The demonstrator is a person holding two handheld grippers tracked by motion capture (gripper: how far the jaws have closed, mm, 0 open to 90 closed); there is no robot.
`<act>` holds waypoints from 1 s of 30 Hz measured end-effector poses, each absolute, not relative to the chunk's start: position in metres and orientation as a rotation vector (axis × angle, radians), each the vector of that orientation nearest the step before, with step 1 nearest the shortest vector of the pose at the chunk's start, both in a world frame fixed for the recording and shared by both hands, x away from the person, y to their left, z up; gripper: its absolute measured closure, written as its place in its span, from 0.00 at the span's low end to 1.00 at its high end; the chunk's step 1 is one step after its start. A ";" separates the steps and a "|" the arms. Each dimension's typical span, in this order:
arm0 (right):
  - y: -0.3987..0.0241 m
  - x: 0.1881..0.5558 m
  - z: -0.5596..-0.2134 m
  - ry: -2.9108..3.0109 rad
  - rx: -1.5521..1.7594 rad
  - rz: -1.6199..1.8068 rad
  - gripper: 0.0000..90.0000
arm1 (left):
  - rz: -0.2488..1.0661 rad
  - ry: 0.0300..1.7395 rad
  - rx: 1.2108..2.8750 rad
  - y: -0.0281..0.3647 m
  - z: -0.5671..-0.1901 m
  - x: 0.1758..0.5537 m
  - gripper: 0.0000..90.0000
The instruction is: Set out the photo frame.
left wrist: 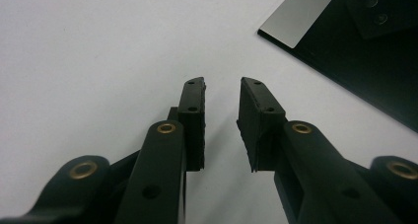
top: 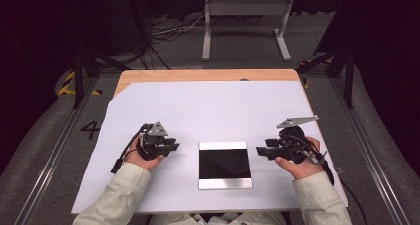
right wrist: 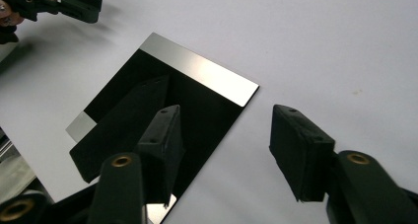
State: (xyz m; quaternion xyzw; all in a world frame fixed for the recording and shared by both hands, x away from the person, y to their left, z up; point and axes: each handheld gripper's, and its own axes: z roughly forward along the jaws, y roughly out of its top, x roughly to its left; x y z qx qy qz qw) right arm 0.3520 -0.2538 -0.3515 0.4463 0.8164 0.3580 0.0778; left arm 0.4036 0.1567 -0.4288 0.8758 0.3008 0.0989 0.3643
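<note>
My left gripper (top: 171, 146) and right gripper (top: 261, 150) are black, with brass-ringed jaws, grey three-cornered plates, trailing black cables, and cream sleeves (top: 126, 185) behind.

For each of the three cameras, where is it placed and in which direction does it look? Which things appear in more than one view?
High view: above the person's side, looking forward and down on the white sheet; shows both sleeves, left gripper and right gripper.
Left gripper view: rides on the left gripper, looking along its parted jaws toward a corner of the mirror plate.
Right gripper view: rides on the right gripper, looking across the plate toward the other gripper.
Shared: the mirror plate, in all three.
</note>
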 end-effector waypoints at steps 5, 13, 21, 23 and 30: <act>-0.252 0.356 -0.351 2.422 1.379 1.090 0.44 | 0.254 0.771 2.256 0.157 -0.429 0.404 0.81; -0.246 0.361 -0.353 2.426 1.417 1.063 0.43 | 0.253 0.773 2.254 0.157 -0.429 0.404 0.81; -0.240 0.366 -0.354 2.448 1.594 1.030 0.44 | 0.253 0.773 2.255 0.157 -0.429 0.404 0.81; -0.239 0.366 -0.354 2.454 1.607 1.025 0.44 | 0.252 0.772 2.255 0.157 -0.429 0.404 0.81; -0.236 0.369 -0.357 2.466 1.650 1.028 0.47 | 0.252 0.773 2.254 0.157 -0.429 0.404 0.81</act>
